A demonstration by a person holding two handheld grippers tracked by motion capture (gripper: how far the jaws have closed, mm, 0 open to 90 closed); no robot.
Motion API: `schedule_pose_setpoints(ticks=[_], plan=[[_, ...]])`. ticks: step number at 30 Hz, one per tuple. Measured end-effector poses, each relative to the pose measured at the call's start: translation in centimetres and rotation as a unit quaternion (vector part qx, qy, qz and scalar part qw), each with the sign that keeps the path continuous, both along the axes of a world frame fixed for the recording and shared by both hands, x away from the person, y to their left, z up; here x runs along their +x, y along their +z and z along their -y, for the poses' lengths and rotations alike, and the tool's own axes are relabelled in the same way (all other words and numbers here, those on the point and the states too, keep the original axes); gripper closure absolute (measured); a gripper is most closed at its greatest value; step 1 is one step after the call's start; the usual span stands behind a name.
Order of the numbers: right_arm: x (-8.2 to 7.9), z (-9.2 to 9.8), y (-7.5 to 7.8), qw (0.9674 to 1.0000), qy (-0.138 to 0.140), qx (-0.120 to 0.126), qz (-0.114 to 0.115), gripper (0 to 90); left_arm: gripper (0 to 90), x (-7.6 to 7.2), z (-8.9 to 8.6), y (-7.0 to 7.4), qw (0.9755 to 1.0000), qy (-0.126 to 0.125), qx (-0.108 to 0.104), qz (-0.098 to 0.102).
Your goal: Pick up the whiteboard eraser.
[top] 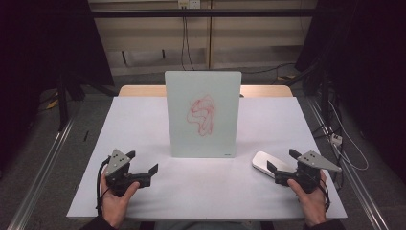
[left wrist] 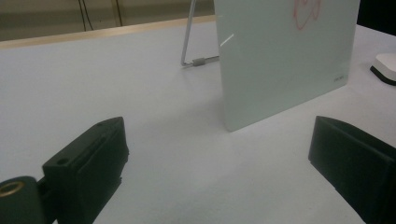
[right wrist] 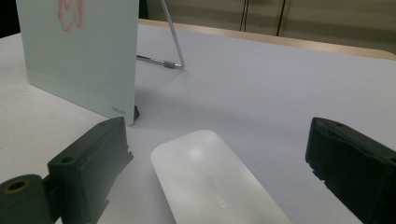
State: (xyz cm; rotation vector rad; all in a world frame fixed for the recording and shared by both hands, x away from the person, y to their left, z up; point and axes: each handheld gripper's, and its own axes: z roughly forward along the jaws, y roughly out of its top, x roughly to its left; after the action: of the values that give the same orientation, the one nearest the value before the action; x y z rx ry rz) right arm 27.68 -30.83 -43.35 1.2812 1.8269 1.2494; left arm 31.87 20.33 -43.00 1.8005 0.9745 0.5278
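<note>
Whiteboard (top: 203, 115) stands upright mid-table on a wire stand (left wrist: 189, 42), red scribble (top: 203, 114) on its face. White eraser (top: 265, 163) lies flat on the white table (top: 143, 124), to the right of the board's bottom right corner, near but not touching. Right gripper (top: 281, 166) held by right hand (top: 311, 199) at table's right front, jaws wide open, nothing gripped; in the right gripper view the eraser (right wrist: 210, 182) sits between the two jaws w/ gaps both sides, pads not pressing on it. Left gripper (top: 142, 163) in left hand (top: 115, 196) at left front, well apart from board & eraser, jaws wide open, empty; left gripper view looks at board's lower edge (left wrist: 280, 60), eraser corner (left wrist: 385, 67) at far right
</note>
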Motion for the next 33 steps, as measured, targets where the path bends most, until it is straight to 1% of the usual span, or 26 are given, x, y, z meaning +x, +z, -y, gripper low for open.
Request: schedule_pose_setpoints(ticks=[3,5,8,10,12,13,14,16,18,22,23,25,27,29,32,33], plan=[[0.0,0.0,0.0,1.0,0.001,0.0,-0.001,5.4,4.1,0.0,0.0,0.0,1.0,0.0,-0.001,0.0],[0.0,0.1,0.0,1.0,0.0,0.002,-0.003,5.3,3.9,0.2,-0.1,0.0,1.0,0.003,-0.003,-0.008],[0.0,0.2,0.0,1.0,0.0,0.004,-0.003,5.3,3.9,0.2,-0.1,0.0,1.0,0.002,-0.001,-0.008],[0.0,0.3,0.1,1.0,0.0,0.004,-0.002,5.4,3.9,0.1,-0.1,0.0,1.0,0.007,0.002,-0.005],[-0.1,0.4,0.1,0.9999,-0.003,0.013,-0.005,5.4,3.9,0.1,-0.2,0.0,1.0,0.002,-0.001,-0.007],[-0.1,0.5,0.1,0.9997,-0.004,0.021,-0.007,5.4,3.9,0.1,-0.2,0.0,1.0,0.003,-0.001,-0.006],[-0.1,0.6,0.2,0.9997,-0.003,0.024,-0.008,5.4,3.9,0.1,-0.2,0.0,1.0,0.004,-0.001,-0.005],[-0.2,0.7,0.3,0.9999,-0.005,0.012,-0.004,5.4,3.9,0.1,-0.2,0.0,1.0,0.003,-0.001,-0.006],[-0.2,0.8,0.4,1.0,-0.004,0.006,-0.005,5.3,3.9,0.0,-0.2,0.0,1.0,0.0,0.0,-0.004],[-0.2,1.1,0.7,0.9999,-0.006,0.003,-0.009,5.4,3.9,-0.1,-0.3,0.0,1.0,0.003,-0.003,-0.006],[-0.2,1.2,0.8,0.9999,-0.008,0.002,-0.01,5.4,3.9,-0.1,-0.4,0.0,1.0,0.004,-0.003,-0.004],[-0.3,1.4,0.9,0.9999,-0.009,-0.002,-0.01,5.4,3.9,-0.1,-0.4,0.1,1.0,0.001,-0.002,-0.004],[-0.3,1.7,1.1,0.9998,-0.01,-0.004,-0.015,5.7,3.9,-0.2,-0.5,0.1,1.0,0.001,-0.004,-0.002],[-0.3,2.0,1.1,0.9996,-0.012,-0.013,-0.021,5.6,3.9,-0.3,-0.5,0.1,1.0,0.0,-0.004,-0.002],[-0.3,2.3,1.1,0.9994,-0.006,-0.022,-0.027,5.7,3.9,-0.3,-0.5,0.1,1.0,0.0,-0.007,-0.001],[-0.3,2.4,1.0,0.9992,-0.002,-0.024,-0.03,5.8,3.9,-0.3,-0.5,0.2,1.0,0.0,-0.004,0.0]])
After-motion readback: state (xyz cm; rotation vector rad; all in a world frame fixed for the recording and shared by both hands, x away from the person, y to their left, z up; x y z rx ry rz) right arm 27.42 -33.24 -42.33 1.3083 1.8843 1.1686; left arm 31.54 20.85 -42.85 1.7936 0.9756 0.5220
